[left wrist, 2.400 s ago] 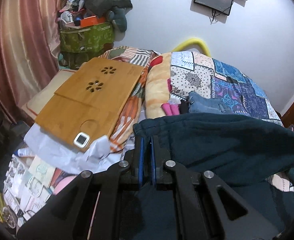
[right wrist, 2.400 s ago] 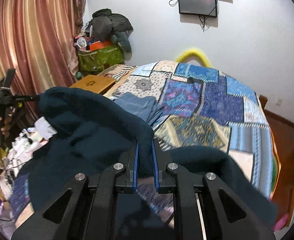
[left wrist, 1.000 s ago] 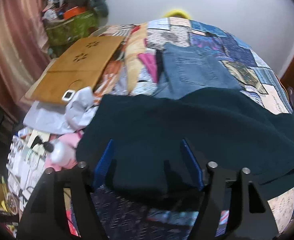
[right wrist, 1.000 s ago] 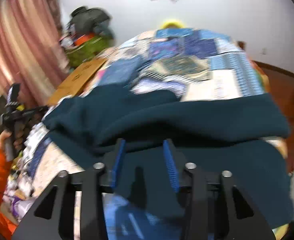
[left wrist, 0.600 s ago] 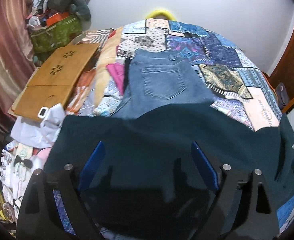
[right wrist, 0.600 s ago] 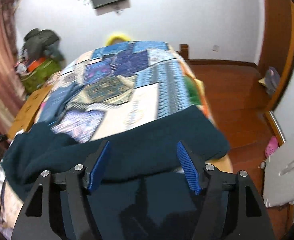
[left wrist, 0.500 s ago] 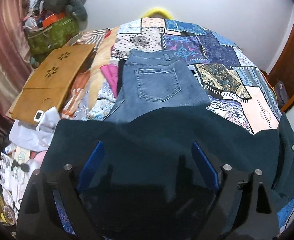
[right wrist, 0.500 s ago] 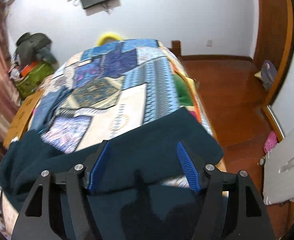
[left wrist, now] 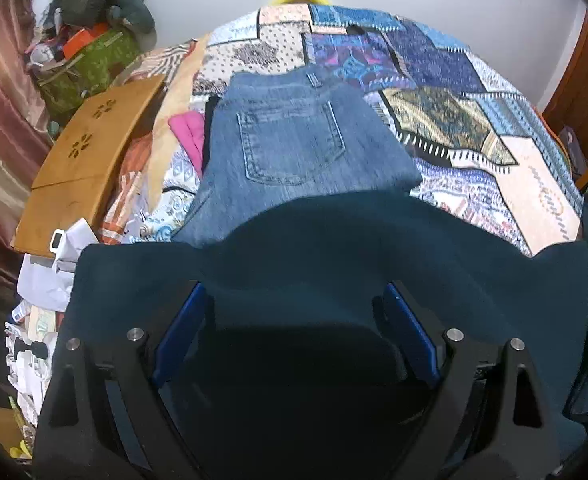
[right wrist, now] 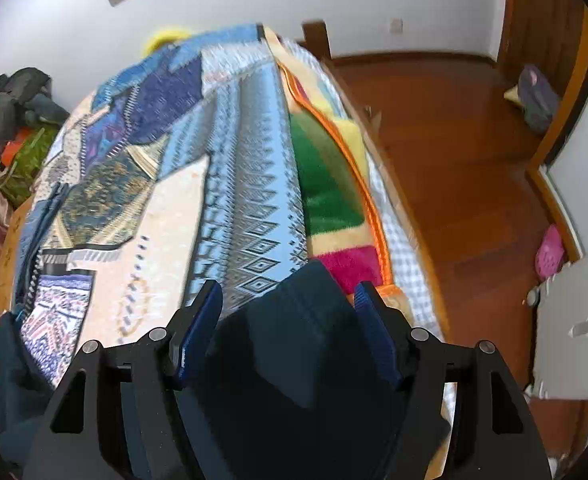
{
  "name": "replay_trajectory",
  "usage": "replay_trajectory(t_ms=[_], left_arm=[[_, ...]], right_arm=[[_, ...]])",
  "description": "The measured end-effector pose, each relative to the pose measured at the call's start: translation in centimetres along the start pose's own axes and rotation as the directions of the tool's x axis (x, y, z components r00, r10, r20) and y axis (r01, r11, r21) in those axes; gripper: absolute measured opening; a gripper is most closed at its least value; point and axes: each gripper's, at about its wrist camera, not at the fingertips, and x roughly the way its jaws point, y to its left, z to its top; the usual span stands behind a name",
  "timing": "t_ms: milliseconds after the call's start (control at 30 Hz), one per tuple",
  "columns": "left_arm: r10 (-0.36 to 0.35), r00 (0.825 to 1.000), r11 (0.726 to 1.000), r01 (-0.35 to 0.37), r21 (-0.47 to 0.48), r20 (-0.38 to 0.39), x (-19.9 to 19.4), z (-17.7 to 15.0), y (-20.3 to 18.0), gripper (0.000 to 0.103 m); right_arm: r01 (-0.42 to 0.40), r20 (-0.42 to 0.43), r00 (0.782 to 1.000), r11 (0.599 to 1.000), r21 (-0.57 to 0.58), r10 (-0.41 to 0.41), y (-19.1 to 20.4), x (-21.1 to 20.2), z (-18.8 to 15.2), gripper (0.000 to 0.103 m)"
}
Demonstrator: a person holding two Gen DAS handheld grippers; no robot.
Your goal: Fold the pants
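Left gripper: it is hovering over the dark teal pants, its jaws are standing wide apart and released, the cloth is lying under and between them but the blue pads are not pressing on it
Right gripper: its jaws are closing, a raised corner of the dark teal pants is standing between them; the pads are not yet pressing on the cloth
Dark teal pants: they are lying spread across the near edge of the bed, one end is reaching toward the bed's side by the wooden floor
Patchwork cover: it is covering the bed, just behind the pants
Blue jeans: they are lying on the cover just beyond the teal pants, back pocket up, their near edge is going under the teal cloth
Pink cloth: it is lying just beside the jeans, on their left in the left wrist view
Wooden board: it is resting at the bed's left side, tilted
Green box: it is standing far at the wall, with dark clothes piled on top
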Motion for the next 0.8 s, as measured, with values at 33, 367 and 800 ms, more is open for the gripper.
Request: replay_trajectory(t_ms=[33, 367, 800], left_arm=[[0.006, 1.000, 1.000, -0.006, 0.012, -0.005, 0.2, -0.1, -0.2, 0.090], [-0.002, 1.000, 0.998, 0.002, 0.057, -0.001, -1.0, -0.5, -2.1, 0.090], [-0.111, 0.994, 0.985, 0.111, 0.133, -0.011, -4.0, -2.4, -6.7, 0.091]], right_arm=[[0.012, -0.006, 1.000, 1.000, -0.003, -0.012, -0.1, 0.4, -0.2, 0.047], [0.033, 0.110, 0.994, 0.997, -0.076, -0.025, 0.2, -3.3, -1.6, 0.025], [0.025, 0.427, 0.904, 0.999, -0.044, -0.004, -1.5, -19.2, -3.2, 0.024]])
